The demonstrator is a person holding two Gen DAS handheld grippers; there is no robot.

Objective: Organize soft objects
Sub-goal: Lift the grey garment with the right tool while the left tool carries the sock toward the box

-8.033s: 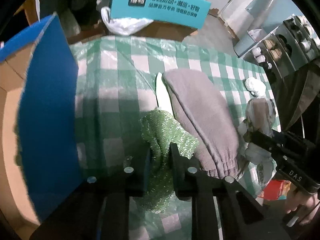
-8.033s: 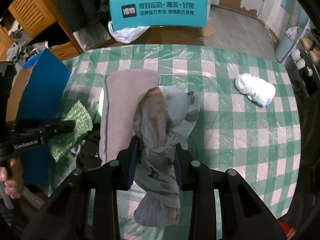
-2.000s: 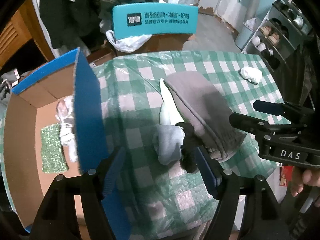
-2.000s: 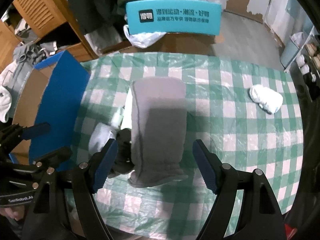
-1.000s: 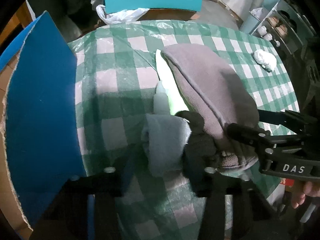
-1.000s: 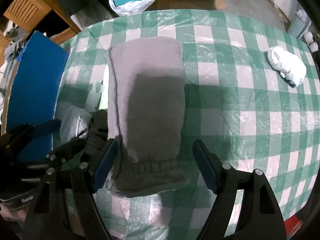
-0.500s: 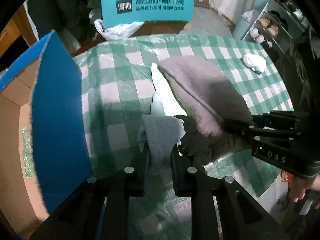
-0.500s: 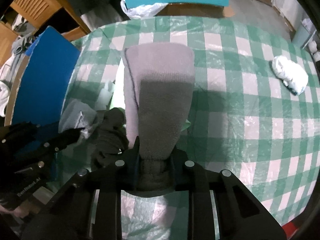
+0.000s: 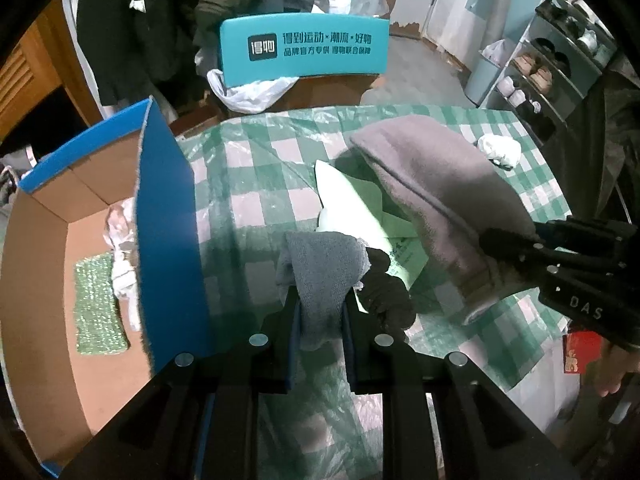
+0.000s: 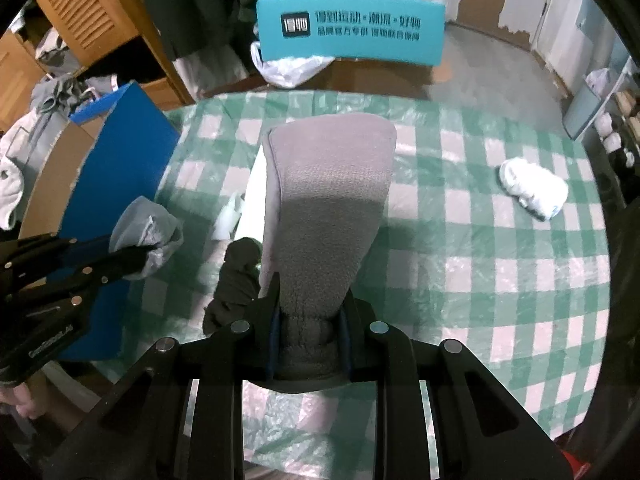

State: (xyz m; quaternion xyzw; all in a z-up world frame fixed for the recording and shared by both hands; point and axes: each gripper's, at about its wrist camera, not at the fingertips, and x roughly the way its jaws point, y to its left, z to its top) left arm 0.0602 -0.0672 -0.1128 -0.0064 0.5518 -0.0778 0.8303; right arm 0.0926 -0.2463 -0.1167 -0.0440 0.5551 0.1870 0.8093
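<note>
- Both tongs are clamped on cloth: the left gripper (image 9: 320, 312) pinches a small blue-grey cloth (image 9: 324, 268), and the right gripper (image 10: 310, 332) grips the elastic cuff end of a long grey fleece piece (image 10: 332, 200).
- Each piece is raised at its held end above the checked table (image 10: 480, 240); the fleece's far end looks to rest on the table, over a pale green sheet (image 9: 352, 204).
- To the left of both grippers sits the open cardboard box (image 9: 44, 280) with blue flaps, and the left gripper is the nearer one, so its cloth likely goes in first.
- Long axis of the fleece runs straight away from the right gripper toward the teal chair back (image 10: 350, 34), crosswise to the box direction.
- Just beside the fleece cuff lies a dark sock-like bundle (image 10: 236, 276); a white bundle (image 10: 534, 188) lies well apart, to the right.
- Inside the box, a green sparkly cloth (image 9: 98, 304) and crumpled plastic (image 9: 120, 240) show, but the blue flap hides the near wall and more.
</note>
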